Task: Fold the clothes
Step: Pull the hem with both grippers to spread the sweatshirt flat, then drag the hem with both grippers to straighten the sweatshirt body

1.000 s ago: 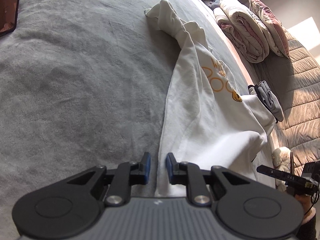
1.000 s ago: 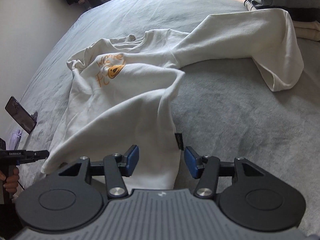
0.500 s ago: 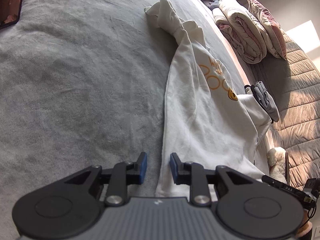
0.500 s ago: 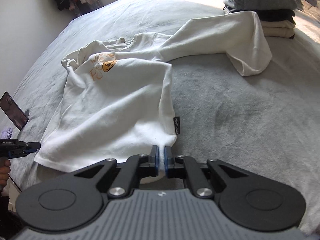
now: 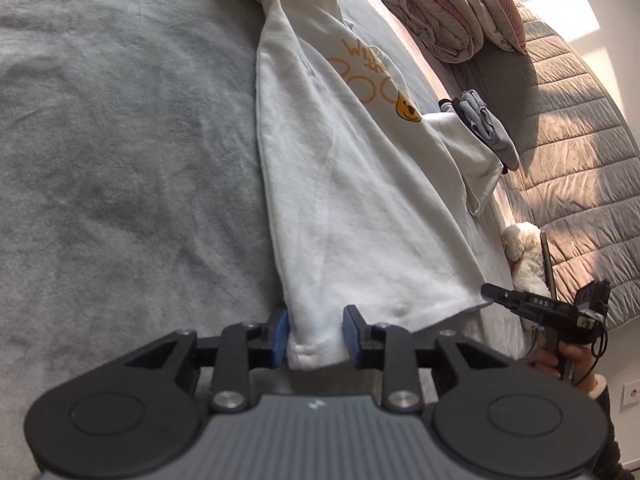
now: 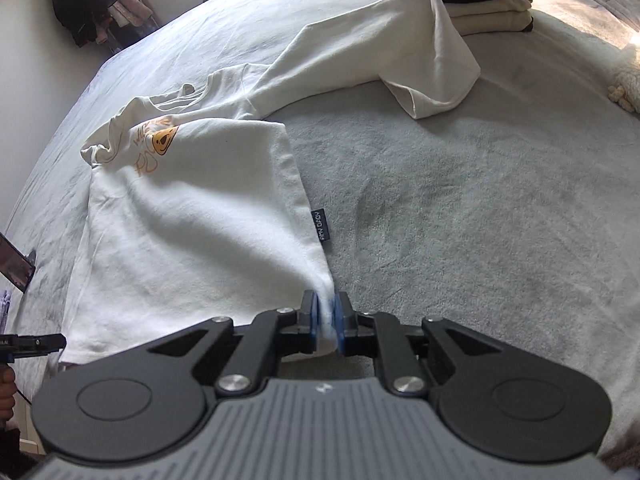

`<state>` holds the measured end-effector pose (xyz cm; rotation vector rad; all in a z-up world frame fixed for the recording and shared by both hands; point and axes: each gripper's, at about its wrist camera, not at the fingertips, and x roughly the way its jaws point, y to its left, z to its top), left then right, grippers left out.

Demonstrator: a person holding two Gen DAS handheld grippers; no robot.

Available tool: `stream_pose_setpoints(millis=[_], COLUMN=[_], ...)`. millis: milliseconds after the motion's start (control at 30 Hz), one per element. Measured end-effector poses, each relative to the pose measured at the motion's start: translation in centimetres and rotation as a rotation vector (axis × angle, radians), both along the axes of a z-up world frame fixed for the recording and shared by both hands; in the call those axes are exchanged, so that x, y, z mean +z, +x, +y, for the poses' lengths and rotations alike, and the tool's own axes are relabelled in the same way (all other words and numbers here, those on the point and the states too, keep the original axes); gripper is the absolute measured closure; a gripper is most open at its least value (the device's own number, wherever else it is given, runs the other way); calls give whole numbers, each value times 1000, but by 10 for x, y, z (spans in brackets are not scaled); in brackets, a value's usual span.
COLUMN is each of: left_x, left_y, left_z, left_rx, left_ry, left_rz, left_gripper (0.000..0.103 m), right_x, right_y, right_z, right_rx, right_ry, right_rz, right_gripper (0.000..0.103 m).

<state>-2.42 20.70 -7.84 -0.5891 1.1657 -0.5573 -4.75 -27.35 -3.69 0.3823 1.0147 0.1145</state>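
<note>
Right gripper (image 6: 327, 316) clenched on white shirt (image 6: 192, 216) hem corner, left gripper (image 5: 314, 334) jaws apart around other corner, contact unclear, far sleeve (image 6: 400, 52) partly covering clothes stack (image 6: 480, 4).

My left wrist camera sits low and close over the bed (image 5: 100, 140), looking forward past my jaws along the white shirt (image 5: 340, 184) toward the folded quilts (image 5: 432, 12) at 1 o'clock. My right wrist camera, equally near, faces the shirt (image 6: 192, 232) toward 11 o'clock. Both views share the shirt and the grey bed (image 6: 460, 208).
</note>
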Motion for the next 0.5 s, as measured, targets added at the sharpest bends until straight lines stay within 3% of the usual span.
stream_pose_setpoints(millis=[167, 233, 267, 500], left_x=[1, 9, 13, 64], left_y=[-8, -13, -16, -34], left_z=[3, 8, 10, 20], left_rx=[53, 88, 105, 180], left_ry=[-29, -64, -82, -138], left_rz=[46, 50, 51, -32], left_gripper=[90, 92, 93, 94], right_x=[-11, -9, -8, 33], right_y=[3, 2, 2, -9], right_z=[-2, -1, -1, -20], right_rx=[0, 21, 31, 27], right_ry=[53, 51, 50, 166], right_rz=[21, 17, 15, -74], right_gripper=[78, 83, 95, 95])
